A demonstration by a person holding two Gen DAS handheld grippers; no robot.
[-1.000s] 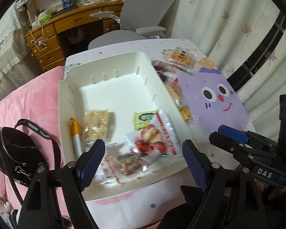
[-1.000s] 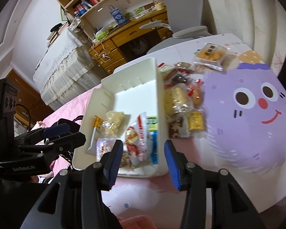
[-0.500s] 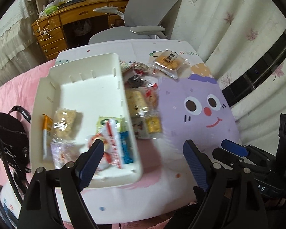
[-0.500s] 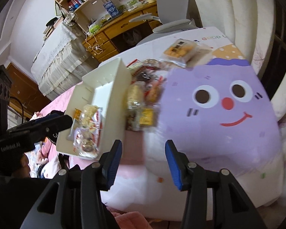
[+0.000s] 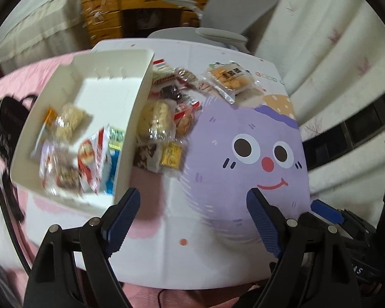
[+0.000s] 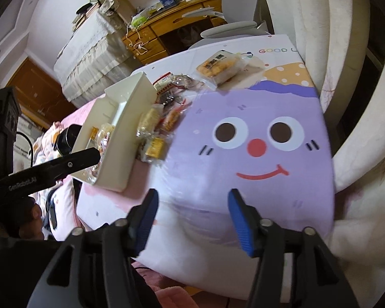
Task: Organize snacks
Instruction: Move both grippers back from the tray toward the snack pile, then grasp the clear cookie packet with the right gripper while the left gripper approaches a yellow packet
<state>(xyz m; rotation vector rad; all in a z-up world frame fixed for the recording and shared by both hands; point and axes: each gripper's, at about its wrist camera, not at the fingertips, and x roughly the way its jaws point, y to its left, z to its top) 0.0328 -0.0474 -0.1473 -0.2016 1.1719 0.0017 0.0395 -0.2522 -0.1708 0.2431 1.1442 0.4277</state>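
A white bin (image 5: 138,102) (image 6: 120,125) sits on the left of the mat and holds several wrapped snacks (image 5: 87,154). More loose snacks (image 5: 164,125) (image 6: 161,120) lie in a pile right beside its right wall. A larger packet of orange biscuits (image 5: 229,77) (image 6: 219,68) lies farther back. My left gripper (image 5: 193,205) hangs open over the near part of the mat, with nothing between its fingers. My right gripper (image 6: 191,206) is over the purple cartoon face (image 6: 254,138); its jaws are opening and nothing is between them.
The snacks rest on a mat with a purple smiling face (image 5: 246,154), spread over a pink bed cover (image 5: 18,87). A black bag (image 5: 2,125) lies left of the bin. A grey office chair (image 5: 228,7), a wooden desk (image 6: 166,30) and pale curtains (image 6: 320,25) stand behind.
Both grippers have swung to the right, from over the bin to over the purple face. The right gripper's fingers have spread wider.
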